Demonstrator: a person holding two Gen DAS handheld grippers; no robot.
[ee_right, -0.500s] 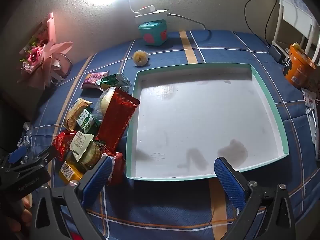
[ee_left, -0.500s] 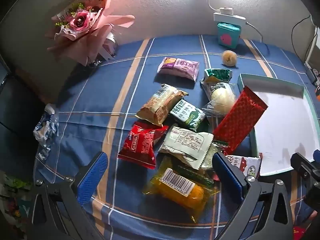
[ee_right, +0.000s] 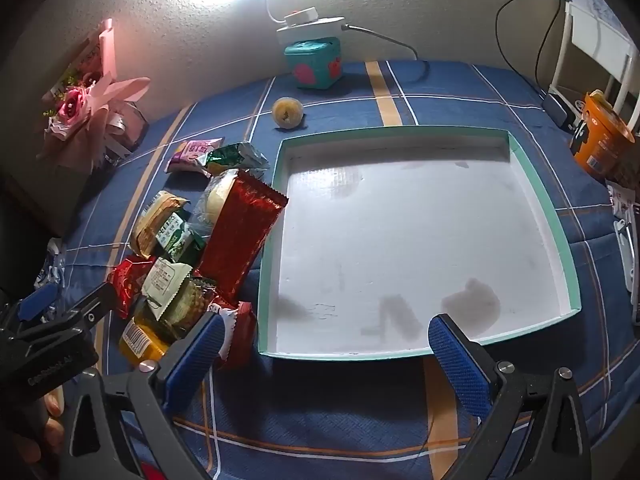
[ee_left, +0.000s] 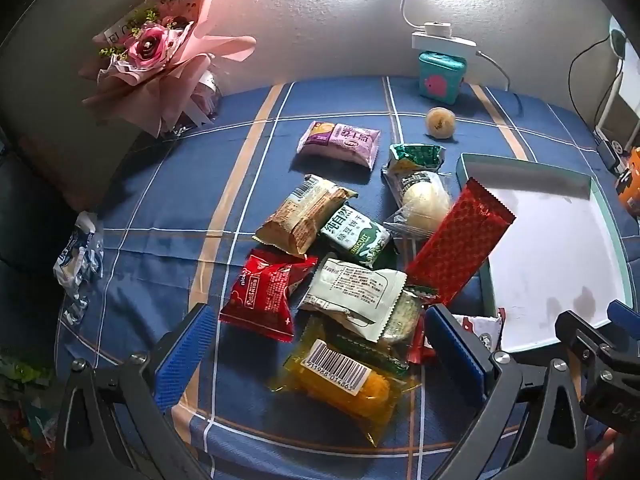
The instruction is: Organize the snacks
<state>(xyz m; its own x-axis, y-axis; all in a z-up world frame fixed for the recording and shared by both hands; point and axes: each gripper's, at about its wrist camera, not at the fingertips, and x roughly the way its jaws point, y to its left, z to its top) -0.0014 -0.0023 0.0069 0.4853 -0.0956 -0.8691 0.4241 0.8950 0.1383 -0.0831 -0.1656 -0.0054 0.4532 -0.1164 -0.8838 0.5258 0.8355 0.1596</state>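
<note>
Both tools are held above the blue plaid cloth (ee_left: 168,208), tilted steeply down; nothing is gripped by either. The left gripper (ee_left: 320,344) is spread to its widest, and between and just ahead of its blue pads (ee_left: 184,352) the heap of snacks is seen: a yellow packet with a barcode (ee_left: 340,380) nearest, a white packet with printed text (ee_left: 356,292) lying over it, a red packet (ee_left: 264,296) toward the left pad, and a long red foil bar (ee_left: 460,244) beyond the right pad, propped against the tray's rim. The right gripper (ee_right: 324,344) is likewise fully spread and empty; the teal-edged tray (ee_right: 536,200) lies directly ahead of it and is seen to hold nothing, while the heap sits just beyond its left pad (ee_right: 196,352).

The step in hand is judged to be the very first pick, since no snack has yet been placed in the tray. For the next move, a lowering of the left gripper onto a topmost packet is called for, probably the yellow or the white one; the pads should be closed across its short side, gently, as the wrappers are soft and overlapping neighbours may be dragged along.
</note>
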